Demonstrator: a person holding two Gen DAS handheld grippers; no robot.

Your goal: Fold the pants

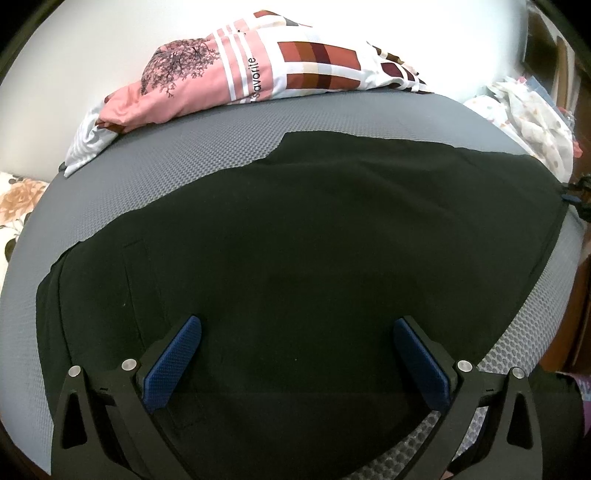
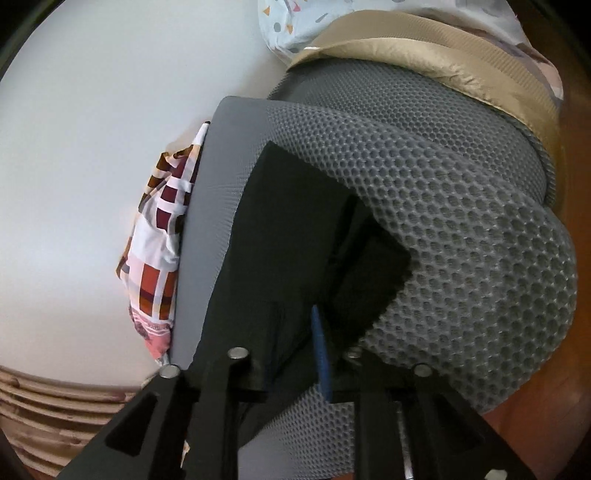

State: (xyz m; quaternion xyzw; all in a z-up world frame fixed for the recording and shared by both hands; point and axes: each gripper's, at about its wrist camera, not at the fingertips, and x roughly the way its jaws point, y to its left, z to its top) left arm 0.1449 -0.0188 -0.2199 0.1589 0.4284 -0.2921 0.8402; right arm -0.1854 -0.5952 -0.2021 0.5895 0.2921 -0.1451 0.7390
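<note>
The left hand-held gripper (image 1: pixel 297 334) hangs just above the black pants (image 1: pixel 295 236), with its two blue fingers (image 1: pixel 173 363) spread wide and nothing between them. Directly under and ahead of it, the pants lie flat on a gray mat (image 1: pixel 221 136) with a small honeycomb texture. They cover most of the mat from left to right. Their far edge is uneven, with a step in the middle.

Beyond the pants, at the far side of the mat, a folded blanket (image 1: pixel 251 70) lies against the white wall (image 1: pixel 92 55). It is pink with a tree print, white stripes and brown and red squares. To the far right of this gripper there is a pile of light, dotted cloth (image 1: pixel 532 122).

The right hand-held gripper (image 2: pixel 295 350) has its fingers pressed together on an edge of the pants (image 2: pixel 288 236); one blue pad (image 2: pixel 320 354) shows as a thin strip beside the black cloth. Just beside this gripper, on its right, the gray mat (image 2: pixel 461 229) bulges upward. To the left of the pants, the same checked blanket (image 2: pixel 162 236) is visible along the wall. Farther ahead, past the mat, lies a beige padded cover (image 2: pixel 424 44) and on it a pale cloth with small colored shapes (image 2: pixel 291 26).
</note>
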